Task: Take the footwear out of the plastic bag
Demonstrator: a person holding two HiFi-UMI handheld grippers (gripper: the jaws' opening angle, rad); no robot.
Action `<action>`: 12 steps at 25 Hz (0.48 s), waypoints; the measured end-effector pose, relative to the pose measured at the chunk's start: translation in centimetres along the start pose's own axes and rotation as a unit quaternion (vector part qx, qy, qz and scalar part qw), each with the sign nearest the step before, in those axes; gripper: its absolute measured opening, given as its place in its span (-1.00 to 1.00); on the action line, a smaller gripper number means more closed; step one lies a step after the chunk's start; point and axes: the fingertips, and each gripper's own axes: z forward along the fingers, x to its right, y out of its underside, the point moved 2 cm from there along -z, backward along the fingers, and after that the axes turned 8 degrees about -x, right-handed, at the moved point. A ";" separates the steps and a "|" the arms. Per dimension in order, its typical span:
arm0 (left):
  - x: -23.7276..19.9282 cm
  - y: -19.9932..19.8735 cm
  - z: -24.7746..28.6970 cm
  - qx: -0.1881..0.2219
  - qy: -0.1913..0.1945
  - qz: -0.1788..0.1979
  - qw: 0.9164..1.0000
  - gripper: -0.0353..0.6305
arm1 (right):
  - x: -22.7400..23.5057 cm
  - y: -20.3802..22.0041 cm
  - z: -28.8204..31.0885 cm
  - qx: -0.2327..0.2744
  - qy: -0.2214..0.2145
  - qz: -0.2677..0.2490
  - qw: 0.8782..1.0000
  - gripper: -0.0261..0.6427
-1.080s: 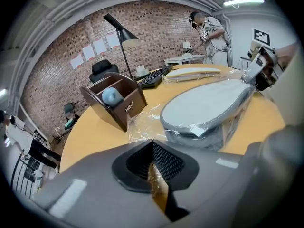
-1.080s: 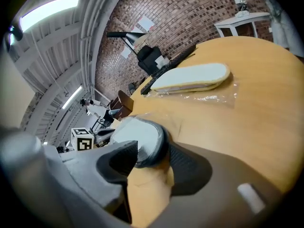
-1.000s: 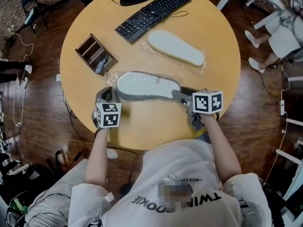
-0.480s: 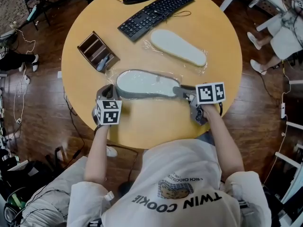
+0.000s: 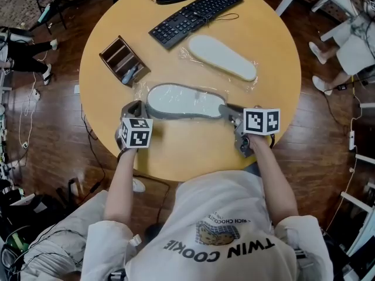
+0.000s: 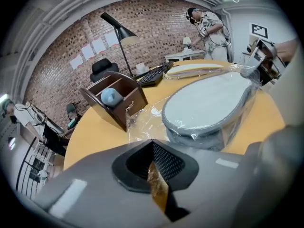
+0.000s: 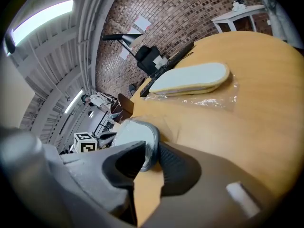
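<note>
On the round wooden table (image 5: 193, 154) a grey slipper (image 5: 184, 102) lies with its pale sole turned up, across the edge nearest to the person, and it is still inside a clear plastic bag (image 6: 142, 122). The left gripper (image 6: 153, 161) is at the left end of the slipper. Its jaws are pressed together, and a crumpled bit of the bag's film is caught between them. The right gripper (image 7: 149, 156) is at the opposite end. Its jaws have just been closing, and the rounded grey end of the slipper sits between them, with the pads against it on both sides. Both grippers point downward toward the table, and the slipper stretches between them. A second slipper (image 5: 222, 57), also sole up and wrapped in clear plastic, lies farther from the person, apart from the first one. Beyond it there is a black keyboard (image 5: 196, 9). A brown wooden organizer (image 5: 123, 60) stands at the left side of the table, near the left end of the bag, and a light blue round thing rests in one of its compartments.
</note>
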 end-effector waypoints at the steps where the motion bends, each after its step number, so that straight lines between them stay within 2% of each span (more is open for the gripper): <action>1: 0.0 0.0 0.0 -0.001 0.000 -0.002 1.000 -0.88 | 0.1 0.0 -0.2 0.002 0.001 -0.001 1.000 -0.65; 12: 0.0 0.1 0.1 -0.008 -0.009 -0.002 1.000 -0.88 | 1.7 0.6 -2.6 0.020 0.038 -0.024 0.999 -0.65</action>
